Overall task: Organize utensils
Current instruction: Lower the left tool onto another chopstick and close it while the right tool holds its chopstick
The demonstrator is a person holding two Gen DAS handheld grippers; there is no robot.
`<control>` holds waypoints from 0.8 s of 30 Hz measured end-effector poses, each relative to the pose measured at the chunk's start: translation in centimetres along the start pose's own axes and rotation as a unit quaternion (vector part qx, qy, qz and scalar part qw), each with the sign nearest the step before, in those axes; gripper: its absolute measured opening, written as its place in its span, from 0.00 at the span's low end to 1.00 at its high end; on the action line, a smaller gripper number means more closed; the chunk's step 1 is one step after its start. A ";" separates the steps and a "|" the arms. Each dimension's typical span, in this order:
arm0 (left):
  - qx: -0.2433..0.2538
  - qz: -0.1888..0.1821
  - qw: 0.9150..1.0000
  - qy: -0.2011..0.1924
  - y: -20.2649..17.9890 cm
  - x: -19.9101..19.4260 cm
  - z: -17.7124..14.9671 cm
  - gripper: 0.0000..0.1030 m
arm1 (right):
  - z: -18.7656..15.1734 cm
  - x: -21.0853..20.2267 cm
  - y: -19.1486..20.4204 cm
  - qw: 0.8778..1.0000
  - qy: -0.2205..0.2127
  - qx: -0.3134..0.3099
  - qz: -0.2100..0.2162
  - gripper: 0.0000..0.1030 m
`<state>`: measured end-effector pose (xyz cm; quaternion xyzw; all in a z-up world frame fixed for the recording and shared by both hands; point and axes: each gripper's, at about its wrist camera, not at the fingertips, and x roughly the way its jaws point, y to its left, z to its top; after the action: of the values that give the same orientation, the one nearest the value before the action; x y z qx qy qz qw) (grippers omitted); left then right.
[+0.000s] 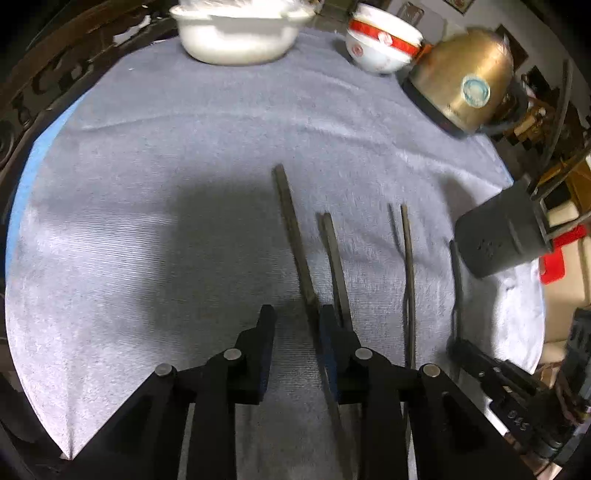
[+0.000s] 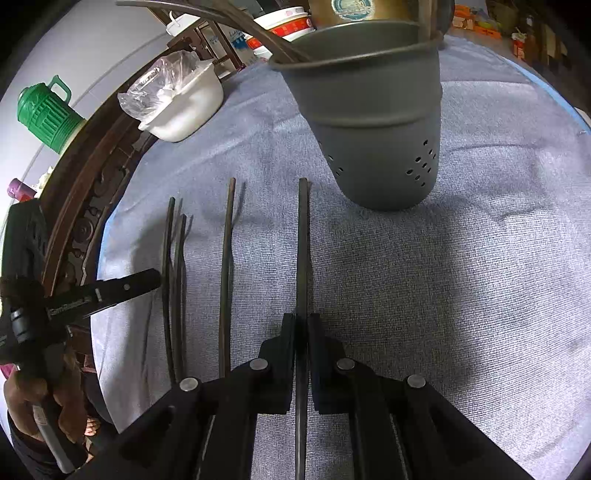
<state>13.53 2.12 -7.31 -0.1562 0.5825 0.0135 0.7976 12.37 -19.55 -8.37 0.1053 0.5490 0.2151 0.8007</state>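
Note:
Several dark chopsticks lie on a grey towel (image 1: pixel 184 184). In the left wrist view my left gripper (image 1: pixel 295 317) is open, with one chopstick (image 1: pixel 291 229) lying between its fingers close to the right finger, and a second chopstick (image 1: pixel 334 254) just right of it. In the right wrist view my right gripper (image 2: pixel 301 321) is shut on a chopstick (image 2: pixel 303 240) that points toward the grey perforated utensil holder (image 2: pixel 376 122). The holder has chopsticks (image 2: pixel 229 18) sticking out of it. Three more chopsticks (image 2: pixel 226 266) lie to the left.
A white dish (image 1: pixel 236 33), a red and white bowl (image 1: pixel 380 40) and a brass kettle (image 1: pixel 465 77) stand at the towel's far edge. The holder shows at the right (image 1: pixel 502 232). A green jug (image 2: pixel 48 114) stands beyond the carved wooden table rim (image 2: pixel 92 177).

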 end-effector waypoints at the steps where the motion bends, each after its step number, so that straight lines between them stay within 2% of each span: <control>1: 0.015 0.016 1.000 -0.007 -0.4 -0.1 0.0 0.21 | 0.0 0.0 0.0 1.000 0.001 -0.001 -0.001 0.09; 2: 0.026 0.032 0.999 0.000 -0.6 0.0 -0.1 0.09 | 0.1 0.0 0.1 1.000 0.002 -0.003 -0.002 0.09; 6: 0.053 0.023 0.998 0.017 0.0 -0.3 -1.0 0.05 | 0.2 0.0 0.2 1.000 0.011 -0.014 -0.007 0.09; 10: 0.089 0.012 0.995 0.034 1.4 -1.3 -2.6 0.06 | 0.0 -0.1 0.4 0.999 0.026 -0.033 -0.016 0.08; 13: 0.078 -0.003 0.996 0.040 2.2 -1.5 -2.8 0.06 | 0.1 0.1 0.5 0.999 0.031 -0.029 -0.014 0.09; 14: 0.076 -0.009 0.996 0.045 2.3 -1.6 -2.8 0.12 | 0.2 0.2 0.5 0.999 0.034 -0.029 -0.015 0.09; 17: 0.063 -0.019 0.997 0.036 2.7 -2.4 -2.5 0.42 | 0.8 0.0 0.7 0.999 0.031 -0.029 -0.027 0.10; 21: 0.042 -0.014 0.999 0.022 3.1 -2.5 -0.5 0.43 | 2.7 0.2 0.9 0.999 0.025 -0.021 -0.038 0.10; 24: 0.048 0.005 0.998 0.039 2.2 -1.1 0.1 0.42 | 3.8 1.7 1.4 0.998 0.039 -0.023 -0.052 0.10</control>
<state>12.79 4.43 -6.77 -0.1147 0.6137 -0.0163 0.7810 16.10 -17.26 -7.75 0.0501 0.5793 0.1896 0.7911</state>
